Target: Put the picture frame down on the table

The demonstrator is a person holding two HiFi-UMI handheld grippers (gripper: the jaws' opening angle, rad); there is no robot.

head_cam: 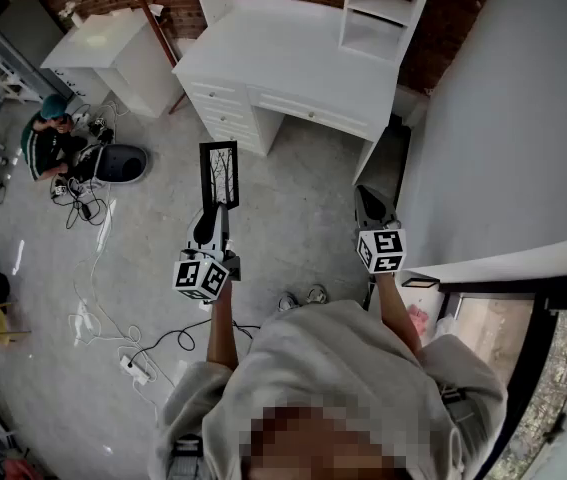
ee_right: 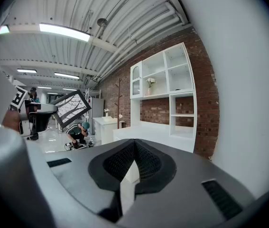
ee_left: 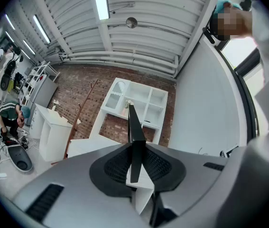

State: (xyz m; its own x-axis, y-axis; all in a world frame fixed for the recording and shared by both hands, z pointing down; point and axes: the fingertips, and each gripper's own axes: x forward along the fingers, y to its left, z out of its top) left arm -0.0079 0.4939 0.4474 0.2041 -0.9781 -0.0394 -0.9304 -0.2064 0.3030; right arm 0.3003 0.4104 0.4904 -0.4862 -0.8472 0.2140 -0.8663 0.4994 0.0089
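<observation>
The picture frame (head_cam: pixel 218 173) is black, with a bare-tree print, and stands upright over the floor in front of the white desk (head_cam: pixel 293 63). My left gripper (head_cam: pixel 215 208) is shut on its lower edge. In the left gripper view the frame (ee_left: pixel 133 125) shows edge-on, pinched between the pads of the left gripper (ee_left: pixel 135 151), with the desk top (ee_left: pixel 84 147) beyond. My right gripper (head_cam: pixel 369 201) hangs to the right, shut with nothing in it. The right gripper view shows its jaws (ee_right: pixel 133 158) closed, the frame (ee_right: pixel 71 109) off to the left, and the desk (ee_right: pixel 158 132) ahead.
A shelf hutch (head_cam: pixel 383 8) stands on the desk's right end. A white cabinet (head_cam: pixel 113 53) is at the back left. A person (head_cam: pixel 53 133) crouches on the floor among cables, with a power strip (head_cam: pixel 135 368) nearer me. A grey wall (head_cam: pixel 513 118) runs along the right.
</observation>
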